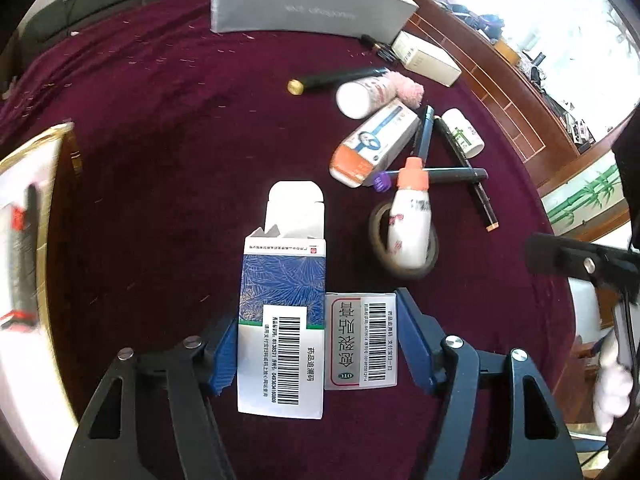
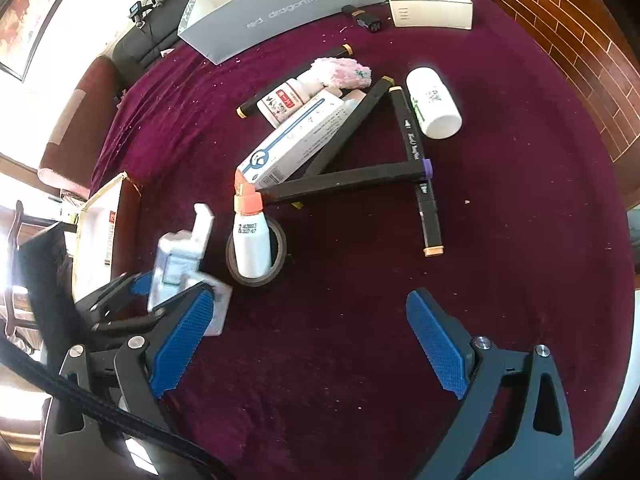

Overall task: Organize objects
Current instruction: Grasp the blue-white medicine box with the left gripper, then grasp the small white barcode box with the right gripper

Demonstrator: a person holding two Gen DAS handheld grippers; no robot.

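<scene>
Two medicine boxes lie side by side between the blue pads of my left gripper: a blue leaf-patterned box with its top flap open, and a smaller grey barcode box. Both pads touch the outer sides of the pair. The right wrist view shows this gripper at the left with the boxes blurred in it. My right gripper stands open over bare maroon cloth with nothing between its fingers.
A white bottle with an orange cap stands in a tape roll just beyond. Behind it lie an orange-and-white box, black markers, white bottles and a pink fluffy pad. A grey box stands at the back; a gold-rimmed box at the left.
</scene>
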